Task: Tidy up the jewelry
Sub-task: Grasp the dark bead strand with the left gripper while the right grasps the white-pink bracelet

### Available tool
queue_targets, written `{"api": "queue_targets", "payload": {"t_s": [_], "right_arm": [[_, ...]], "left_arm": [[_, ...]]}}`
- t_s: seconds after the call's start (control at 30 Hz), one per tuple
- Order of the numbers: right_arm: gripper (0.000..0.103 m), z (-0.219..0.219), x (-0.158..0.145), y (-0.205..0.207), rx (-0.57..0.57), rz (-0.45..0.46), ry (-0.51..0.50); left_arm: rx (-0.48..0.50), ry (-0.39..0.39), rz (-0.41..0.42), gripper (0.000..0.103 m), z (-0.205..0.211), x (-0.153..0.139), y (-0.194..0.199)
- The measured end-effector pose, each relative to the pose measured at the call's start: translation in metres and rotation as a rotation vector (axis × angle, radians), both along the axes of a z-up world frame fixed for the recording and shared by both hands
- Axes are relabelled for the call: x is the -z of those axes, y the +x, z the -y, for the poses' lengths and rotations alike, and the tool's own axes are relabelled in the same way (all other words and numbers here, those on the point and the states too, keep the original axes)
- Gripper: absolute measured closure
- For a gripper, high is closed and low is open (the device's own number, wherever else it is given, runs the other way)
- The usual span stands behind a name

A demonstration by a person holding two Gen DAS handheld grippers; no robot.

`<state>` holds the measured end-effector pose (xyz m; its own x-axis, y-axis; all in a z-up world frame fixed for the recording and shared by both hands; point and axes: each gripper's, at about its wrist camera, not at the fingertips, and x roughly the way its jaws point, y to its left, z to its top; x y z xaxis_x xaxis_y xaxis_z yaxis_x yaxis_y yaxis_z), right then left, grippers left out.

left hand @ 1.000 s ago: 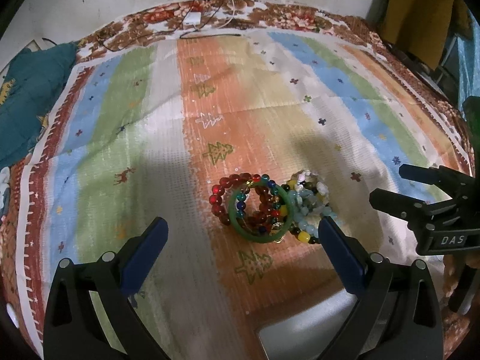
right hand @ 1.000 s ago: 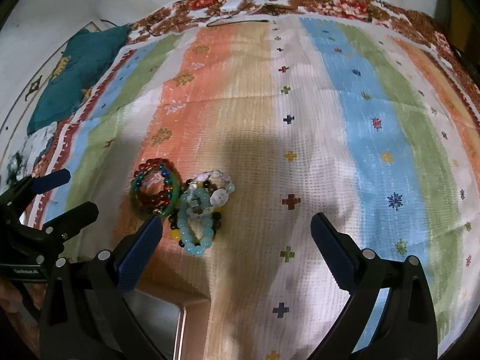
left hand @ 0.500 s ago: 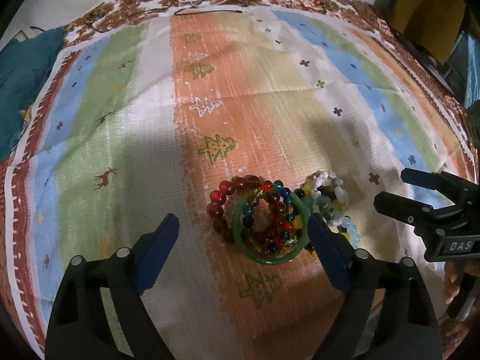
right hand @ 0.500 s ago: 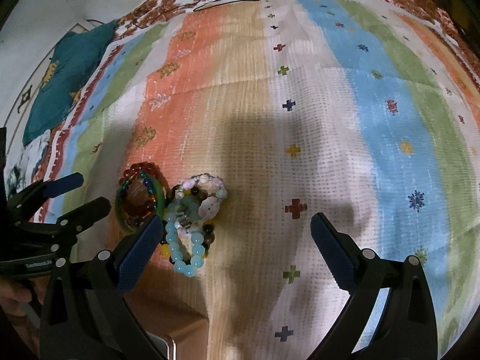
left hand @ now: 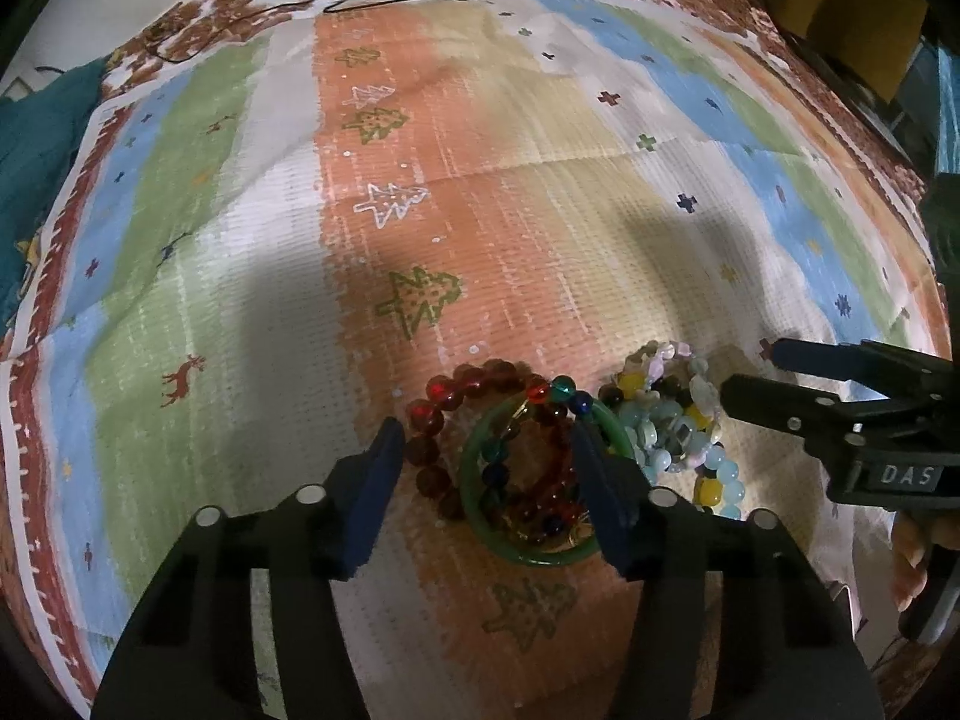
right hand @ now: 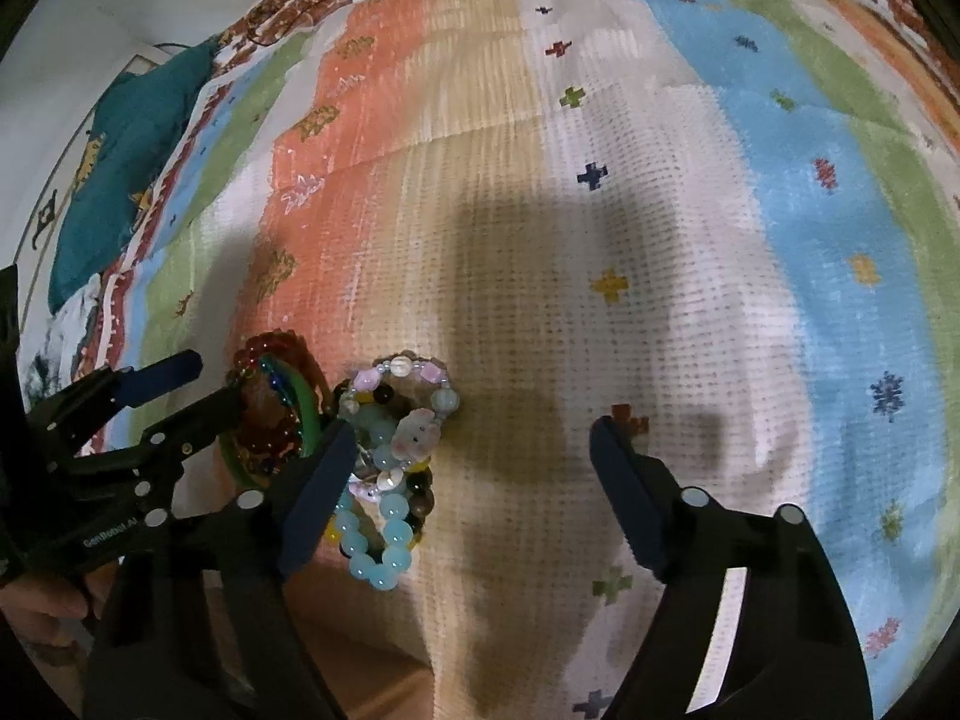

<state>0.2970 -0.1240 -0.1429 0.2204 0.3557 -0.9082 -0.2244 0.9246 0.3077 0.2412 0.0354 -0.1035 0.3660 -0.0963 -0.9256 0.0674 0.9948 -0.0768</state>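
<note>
step: left tool [left hand: 486, 468] closing astride green bangle [left hand: 528, 552], ungripped | right tool [right hand: 471, 480] closing, empty, beside bangle | next: pinch rim, lift

Each black hand-held gripper [left hand: 486, 468] has blue finger pads [left hand: 375, 492], silver screws and white lettering.

Two heaps of bracelets lie touching on the cloth [left hand: 540, 192]: the bangle heap [left hand: 528, 468] to the left, the bead heap [left hand: 678, 420] to the right. The left gripper [left hand: 486, 474], jaws closing, straddles the bangle heap. The right gripper [right hand: 474, 480], also closing, has its left finger over the bead heap's edge, cloth under the rest.
</note>
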Motion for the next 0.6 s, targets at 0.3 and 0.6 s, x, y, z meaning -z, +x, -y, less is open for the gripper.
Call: {"api": "queue_targets", "payload": {"t_s": [0.3,0.6], "right_arm": [[0.044,-0.007,0.010,0.008,-0.004,-0.035,0.029],[0.074,-0.012,0.014,0.006,-0.030,-0.073,0.062]], "left_arm": [[0.038,0.021,-0.027,0.076,0.006,0.009,0.000],[0.042,0.066,-0.010,0.090,0.006,0.011,-0.001]]}}
